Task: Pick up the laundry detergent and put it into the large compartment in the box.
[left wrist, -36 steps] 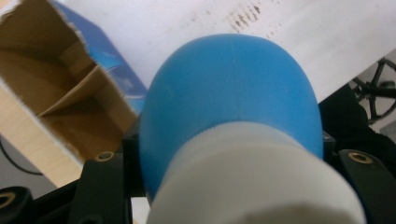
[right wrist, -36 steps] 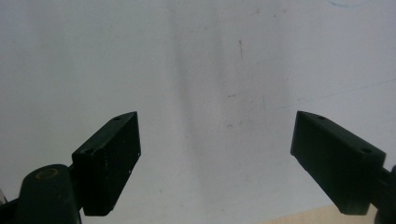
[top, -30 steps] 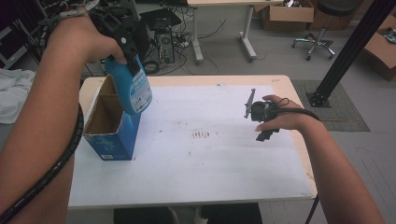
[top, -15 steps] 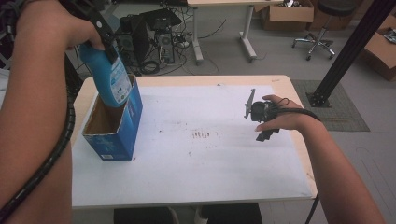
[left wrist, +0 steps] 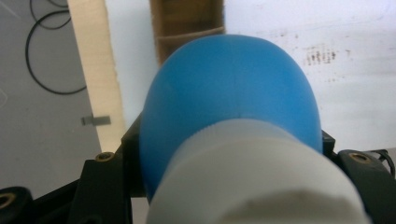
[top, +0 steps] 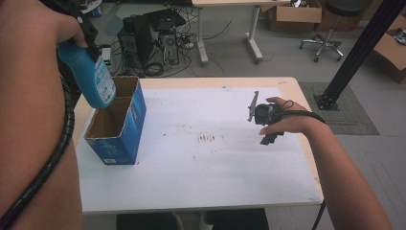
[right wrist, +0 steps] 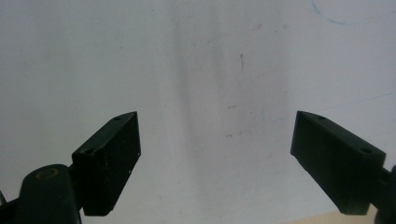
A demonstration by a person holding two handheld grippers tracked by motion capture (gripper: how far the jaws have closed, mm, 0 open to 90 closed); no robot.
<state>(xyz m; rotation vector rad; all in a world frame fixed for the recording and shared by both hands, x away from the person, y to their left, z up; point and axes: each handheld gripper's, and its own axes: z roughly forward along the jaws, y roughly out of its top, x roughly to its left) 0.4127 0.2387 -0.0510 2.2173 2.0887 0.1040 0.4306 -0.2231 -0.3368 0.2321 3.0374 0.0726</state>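
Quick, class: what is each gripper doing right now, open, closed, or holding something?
Left gripper: closed on the blue bottle, held above the open box.
Right gripper: open, holding nothing.

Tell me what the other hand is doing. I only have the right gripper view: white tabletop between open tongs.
Observer: The left gripper is shut on a blue bottle, with its tongs clamped just below the white cap.
Operator: Say where that bottle is.
Observer: It is held in the air, tilted, above the open blue box standing near the left edge of the table.
Operator: Report what's in the box.
Observer: The high view shows bare brown cardboard inside. I see nothing in the part that is visible.
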